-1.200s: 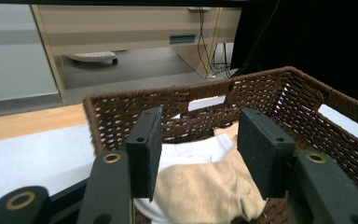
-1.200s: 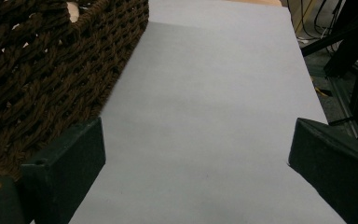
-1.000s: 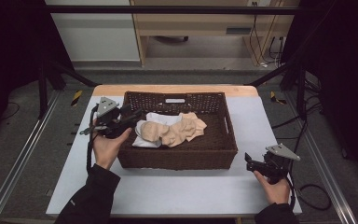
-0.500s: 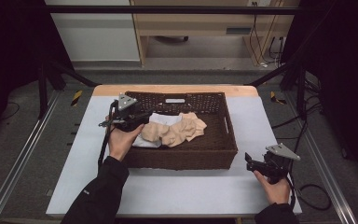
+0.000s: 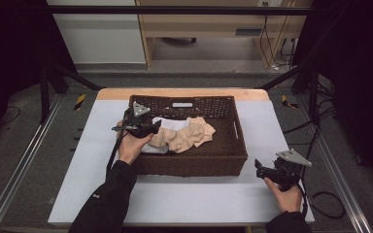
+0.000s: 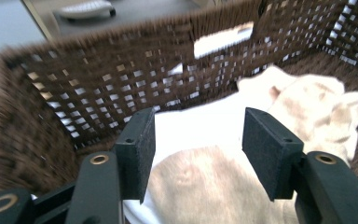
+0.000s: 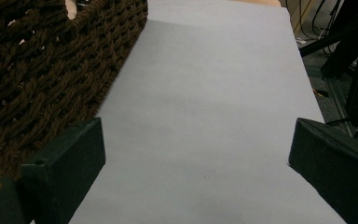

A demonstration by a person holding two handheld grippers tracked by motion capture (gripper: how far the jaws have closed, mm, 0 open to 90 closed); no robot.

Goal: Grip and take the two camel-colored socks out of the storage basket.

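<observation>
My left gripper [image 5: 151, 127] hangs released over the crumpled beige cloth [image 6: 214, 186] in the dark woven wicker basket [image 5: 194, 162]; my right gripper [image 5: 262, 167] rests spread wide beside it.

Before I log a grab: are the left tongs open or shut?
Open. The left tongs stand apart over the beige cloth in the basket, gripping nothing.
</observation>
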